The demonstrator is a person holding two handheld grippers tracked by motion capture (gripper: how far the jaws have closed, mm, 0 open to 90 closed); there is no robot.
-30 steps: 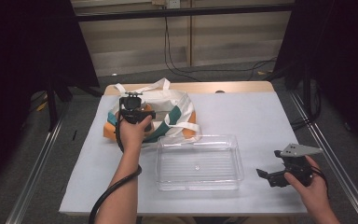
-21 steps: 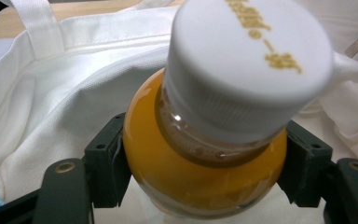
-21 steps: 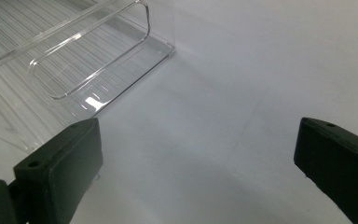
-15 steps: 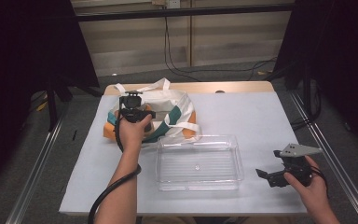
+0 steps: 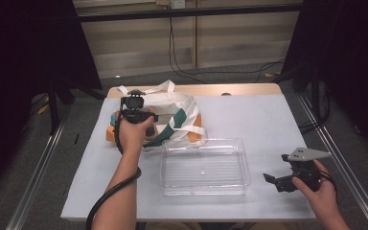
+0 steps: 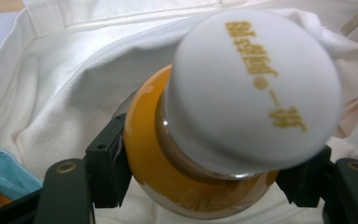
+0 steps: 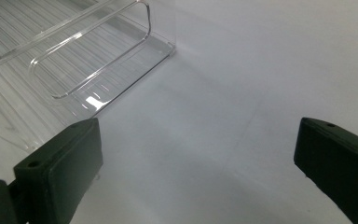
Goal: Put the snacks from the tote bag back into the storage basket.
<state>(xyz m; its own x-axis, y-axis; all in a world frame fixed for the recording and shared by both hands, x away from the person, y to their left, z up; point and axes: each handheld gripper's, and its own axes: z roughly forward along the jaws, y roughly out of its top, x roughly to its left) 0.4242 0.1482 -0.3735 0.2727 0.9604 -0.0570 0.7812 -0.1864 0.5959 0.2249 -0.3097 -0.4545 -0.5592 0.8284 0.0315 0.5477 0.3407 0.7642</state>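
Two grippers are seen over a white-covered surface (image 5: 278, 124). At the left of the high view, the left gripper (image 5: 135, 106) is held over a white cloth bag (image 5: 172, 103) with teal trim that lies at the far left part of the surface, just beyond a clear plastic tray (image 5: 204, 166). In the left gripper view, a bottle of orange liquid (image 6: 154, 154) with a white cap (image 6: 254, 88) printed in gold characters is pinched by its body between the two black jaws, one pad pressed on each side; white bag fabric is seen all around it. The tray is placed near the middle of the surface, close to the near edge, and nothing is noted inside it. At the right, the right gripper (image 5: 274, 178) is held low near the surface, pointed toward the tray and apart from it. In the right gripper view its jaws are spread wide, with bare surface between them and a corner of the tray ahead to the left.
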